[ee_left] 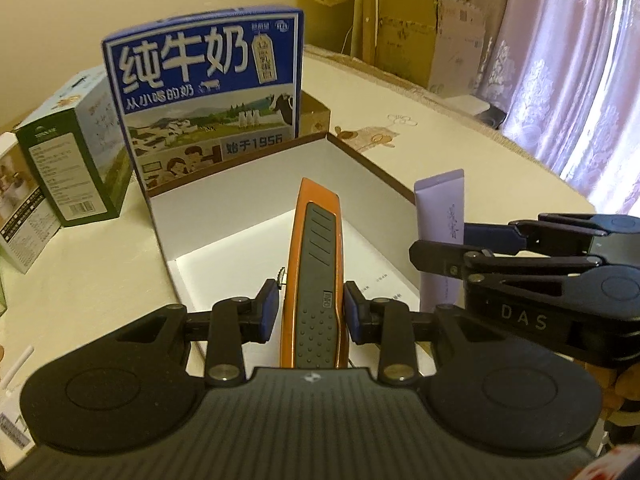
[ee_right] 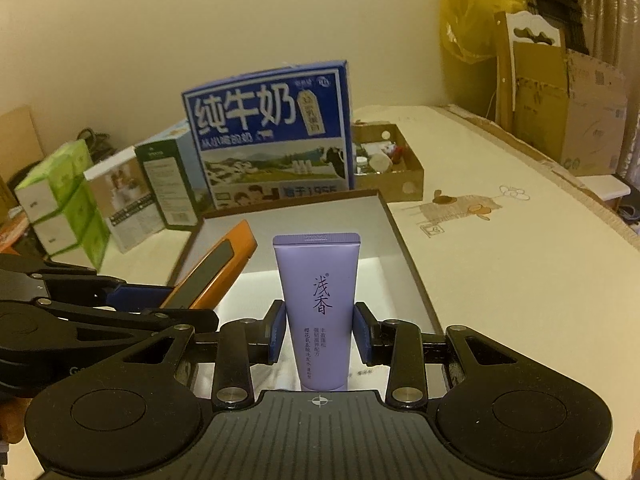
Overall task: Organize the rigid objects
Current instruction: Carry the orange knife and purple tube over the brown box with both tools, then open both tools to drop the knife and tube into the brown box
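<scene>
Now my left gripper (ee_left: 310, 312) pinches the orange-and-black utility knife (ee_left: 314, 264), its length pointing forward over the white-lined box (ee_left: 240, 208); my right gripper (ee_right: 320, 334) pinches the upright lilac plastic tube (ee_right: 318, 300) above the cream tablecloth (ee_right: 520, 280).

Left gripper (ee_left: 310, 310) points forward and down, jaws clamped; right gripper (ee_right: 320, 336) beside it, likewise tilted down and clamped.

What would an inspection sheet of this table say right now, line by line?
Surface: cream tablecloth with embroidery.
Job's things: orange utility knife and purple tube held over open white box.
Clutter: milk carton, green box, tissue packs, cardboard tray.
Grippers: left gripper shut on knife; right gripper shut on tube.
Cables: nothing seen.
Surroundings: curtain, cardboard cartons, yellow bag.
</scene>
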